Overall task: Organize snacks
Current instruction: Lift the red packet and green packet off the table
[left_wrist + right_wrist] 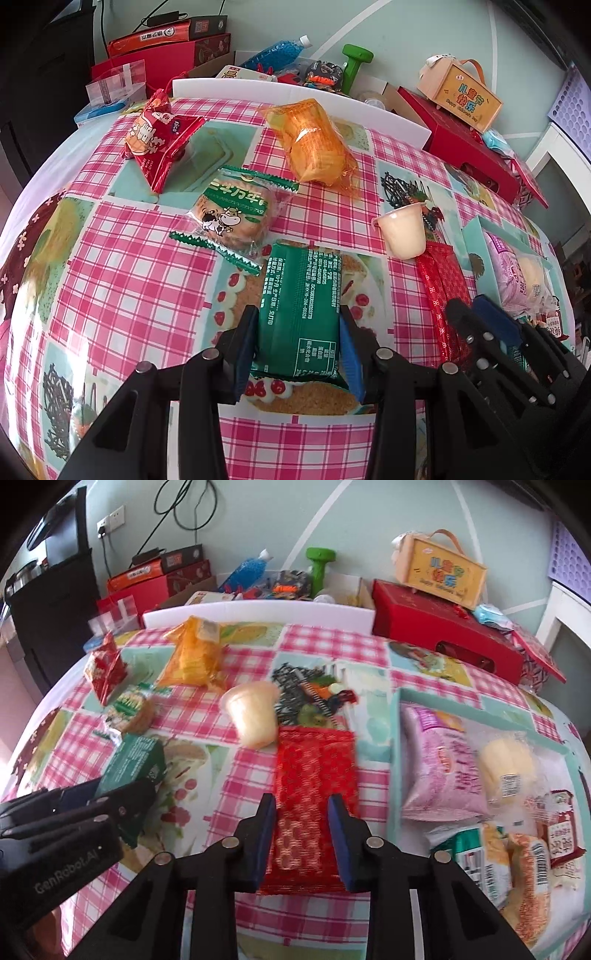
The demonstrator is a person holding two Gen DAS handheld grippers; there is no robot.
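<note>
1. the left gripper (297, 347) is clamped across a green foil snack packet (301, 306), its blue pads pressed to the two long edges near the packet's lower half. the packet lies flat on the checked tablecloth (140, 280), printed back facing up.
2. the right gripper (303, 834) is clenched on a red patterned snack packet (314, 771), which lies just right of the green one, its far end touching a pale jelly cup (253, 716).
3. both packets look light, thin and crinkly; the film is probably slippery, so a squeeze across the narrow width, as here, seems the sound hold. too hard a pinch could crush whatever is inside.
4. the teal tray (397, 738) to the right already holds a pink bag (439, 764) and several other wrapped snacks, so it is likely the destination.
5. loose on the cloth: a cow-print biscuit packet (232, 218), an orange wrapped cake (314, 144) and a red pyramid bag (155, 140). the soft cake would want a gentle hold mid-body; the jelly cup is stiffer, but smooth and likely to roll.
</note>
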